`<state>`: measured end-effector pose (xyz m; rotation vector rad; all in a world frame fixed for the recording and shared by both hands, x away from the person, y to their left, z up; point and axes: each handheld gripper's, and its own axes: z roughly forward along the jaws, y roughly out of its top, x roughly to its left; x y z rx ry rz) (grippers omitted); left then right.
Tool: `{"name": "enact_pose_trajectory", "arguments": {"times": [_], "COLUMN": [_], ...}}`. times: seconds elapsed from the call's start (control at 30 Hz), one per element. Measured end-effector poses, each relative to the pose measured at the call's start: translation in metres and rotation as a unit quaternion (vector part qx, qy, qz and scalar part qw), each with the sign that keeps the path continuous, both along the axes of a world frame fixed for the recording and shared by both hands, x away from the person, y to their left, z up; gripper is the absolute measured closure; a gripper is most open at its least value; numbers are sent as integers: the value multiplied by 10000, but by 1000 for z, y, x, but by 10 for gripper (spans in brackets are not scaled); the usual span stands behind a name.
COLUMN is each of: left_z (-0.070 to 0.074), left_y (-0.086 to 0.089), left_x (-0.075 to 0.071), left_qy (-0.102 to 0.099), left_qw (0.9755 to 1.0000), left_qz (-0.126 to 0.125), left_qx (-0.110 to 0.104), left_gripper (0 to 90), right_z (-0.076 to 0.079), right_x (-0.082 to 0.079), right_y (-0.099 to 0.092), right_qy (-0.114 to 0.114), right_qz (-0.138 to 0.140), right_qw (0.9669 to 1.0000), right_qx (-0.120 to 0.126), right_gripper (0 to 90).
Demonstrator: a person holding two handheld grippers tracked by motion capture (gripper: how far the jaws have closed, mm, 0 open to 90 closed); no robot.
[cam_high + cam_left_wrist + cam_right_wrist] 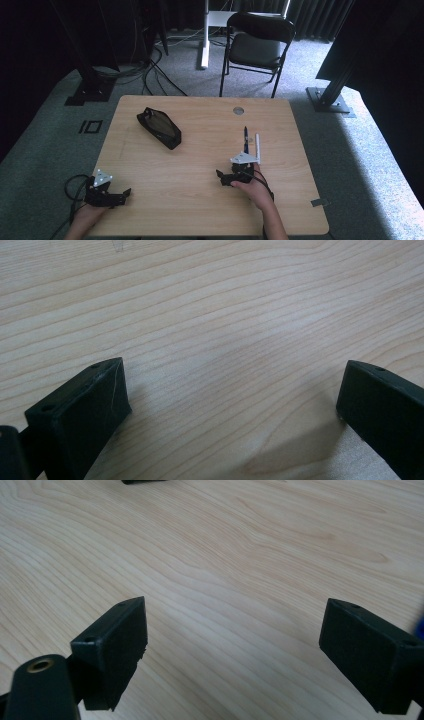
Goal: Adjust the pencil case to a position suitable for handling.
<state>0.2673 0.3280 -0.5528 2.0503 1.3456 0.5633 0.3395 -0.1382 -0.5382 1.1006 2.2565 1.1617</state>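
Beside right claw [239,165] | blue pen [246,139] | long axis near-far, lying flat

Daylight falls from the upper right across the pale wooden table [200,165] in the high view, leaving the carpet bright at right while the room's far corners sink into near-black. In both gripper views the wood grain is evenly lit and fairly sharp farther off, with soft shadows pooling beneath the dark, slightly blurred jaws. A faint bluish cast tints all three pictures.
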Motion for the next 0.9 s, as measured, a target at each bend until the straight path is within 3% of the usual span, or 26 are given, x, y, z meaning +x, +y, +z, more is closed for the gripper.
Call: {"name": "enact_pose_trajectory", "arguments": {"times": [0.9], "left_z": [0], "left_y": [0], "left_x": [0], "left_qy": [-1], "left_qw": [10000], "left_qz": [-1], "left_qx": [0], "left_gripper": [6], "right_z": [6], "right_x": [20], "right_y": [60], "right_qy": [-84], "right_qz": [477], "right_qw": [9988], "right_qx": [108], "right_gripper": [119]}}
